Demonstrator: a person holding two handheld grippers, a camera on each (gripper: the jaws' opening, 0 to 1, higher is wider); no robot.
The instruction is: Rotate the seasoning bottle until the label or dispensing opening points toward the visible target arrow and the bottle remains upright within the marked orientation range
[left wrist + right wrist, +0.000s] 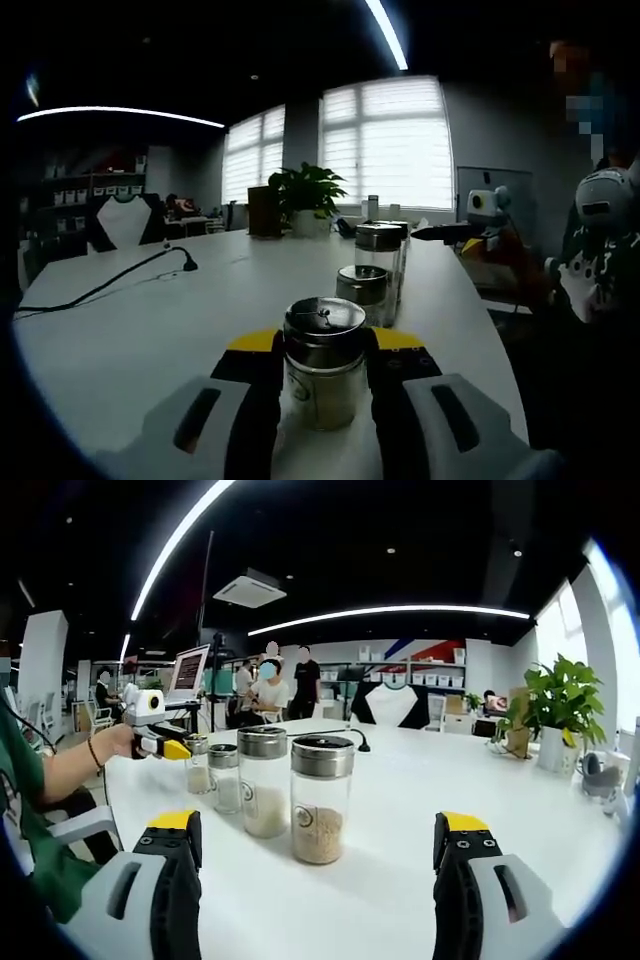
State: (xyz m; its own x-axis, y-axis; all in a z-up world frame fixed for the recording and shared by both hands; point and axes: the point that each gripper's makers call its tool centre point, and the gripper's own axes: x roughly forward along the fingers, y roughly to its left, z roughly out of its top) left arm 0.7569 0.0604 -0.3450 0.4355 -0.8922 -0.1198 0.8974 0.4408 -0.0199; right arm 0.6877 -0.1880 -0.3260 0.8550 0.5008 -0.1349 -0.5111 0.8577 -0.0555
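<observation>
A small glass seasoning bottle (322, 372) with a steel lid stands upright on the white table (150, 340), and my left gripper (325, 342) is shut on it, one pad against each side. Behind it runs a row of three more bottles, the closest (364, 290) being short and the farthest two tall. In the right gripper view the same row runs away to the left: a tall grain-filled bottle (320, 802) is closest, and the small held bottle (197, 764) is farthest, with the left gripper (168, 746) in a person's hand. My right gripper (318, 825) stands wide open in front of the row, touching nothing.
A black cable (110, 282) lies across the table's left side. A potted plant (305, 198) stands at the far edge by the windows. The right gripper (482, 212) hovers beyond the row. Several people (285, 685) and a laptop (188, 672) are behind the table.
</observation>
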